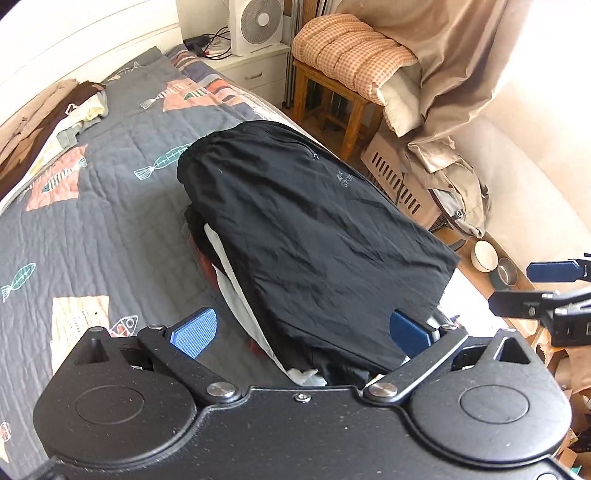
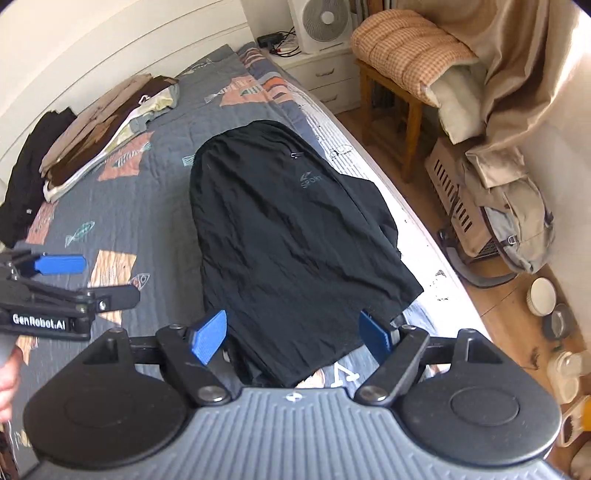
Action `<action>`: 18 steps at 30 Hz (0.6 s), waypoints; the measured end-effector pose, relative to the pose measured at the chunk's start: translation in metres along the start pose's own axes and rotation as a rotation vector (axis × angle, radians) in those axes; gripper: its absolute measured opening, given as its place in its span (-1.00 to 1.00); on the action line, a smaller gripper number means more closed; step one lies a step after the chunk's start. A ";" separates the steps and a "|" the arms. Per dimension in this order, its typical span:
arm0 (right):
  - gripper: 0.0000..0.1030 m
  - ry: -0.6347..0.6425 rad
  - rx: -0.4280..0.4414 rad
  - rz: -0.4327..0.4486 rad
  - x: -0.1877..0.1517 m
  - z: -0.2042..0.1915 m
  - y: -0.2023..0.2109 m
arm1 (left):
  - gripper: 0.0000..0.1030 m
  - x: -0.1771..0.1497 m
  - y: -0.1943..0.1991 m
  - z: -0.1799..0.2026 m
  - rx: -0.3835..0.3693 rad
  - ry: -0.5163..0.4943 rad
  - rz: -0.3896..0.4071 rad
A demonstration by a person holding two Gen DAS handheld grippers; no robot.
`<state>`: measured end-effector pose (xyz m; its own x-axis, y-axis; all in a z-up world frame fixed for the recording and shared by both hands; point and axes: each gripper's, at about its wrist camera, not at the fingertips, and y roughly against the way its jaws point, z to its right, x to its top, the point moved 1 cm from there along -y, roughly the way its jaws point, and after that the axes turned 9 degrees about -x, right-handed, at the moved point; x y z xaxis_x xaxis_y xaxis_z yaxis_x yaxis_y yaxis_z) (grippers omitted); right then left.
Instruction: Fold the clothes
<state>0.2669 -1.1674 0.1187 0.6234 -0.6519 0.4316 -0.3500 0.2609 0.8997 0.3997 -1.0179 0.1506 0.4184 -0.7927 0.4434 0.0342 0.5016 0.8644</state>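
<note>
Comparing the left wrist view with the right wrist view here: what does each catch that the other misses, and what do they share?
Left wrist only: white and reddish clothing poking out beneath the black sport garment, and the right gripper at the frame edge.

Right wrist only: a folded black garment beside the beige and brown folded stack, the left gripper, and part of a hand.

Both: the black sport garment lying on the grey fish-print quilt, a white box fan, each camera's own blue-padded fingers spread open, empty.

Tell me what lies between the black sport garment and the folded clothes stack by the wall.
Only bare grey fish-print quilt separates the black sport garment from the folded clothes stack, seen in the right wrist view.
</note>
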 end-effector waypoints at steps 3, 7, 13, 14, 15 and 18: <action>0.52 0.016 0.016 -0.001 -0.007 -0.003 0.011 | 0.96 -0.005 0.011 0.001 -0.027 0.012 0.011; 0.52 0.035 0.035 -0.018 -0.017 -0.007 0.023 | 1.00 -0.010 0.020 0.003 -0.043 0.021 0.009; 0.52 0.033 0.046 -0.006 -0.028 -0.011 0.038 | 1.00 -0.015 0.023 0.015 0.020 -0.045 0.004; 0.52 0.032 0.047 -0.004 -0.029 -0.011 0.040 | 1.00 -0.014 0.023 0.016 0.011 -0.033 -0.001; 0.52 0.029 0.049 -0.003 -0.030 -0.011 0.041 | 1.00 -0.014 0.024 0.017 0.006 -0.028 -0.004; 0.52 0.025 0.049 0.001 -0.030 -0.011 0.045 | 1.00 -0.012 0.026 0.021 -0.002 -0.034 -0.006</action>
<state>0.2396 -1.1281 0.1472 0.6401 -0.6334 0.4348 -0.3842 0.2262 0.8951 0.3765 -1.0025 0.1723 0.3871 -0.8068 0.4463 0.0383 0.4977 0.8665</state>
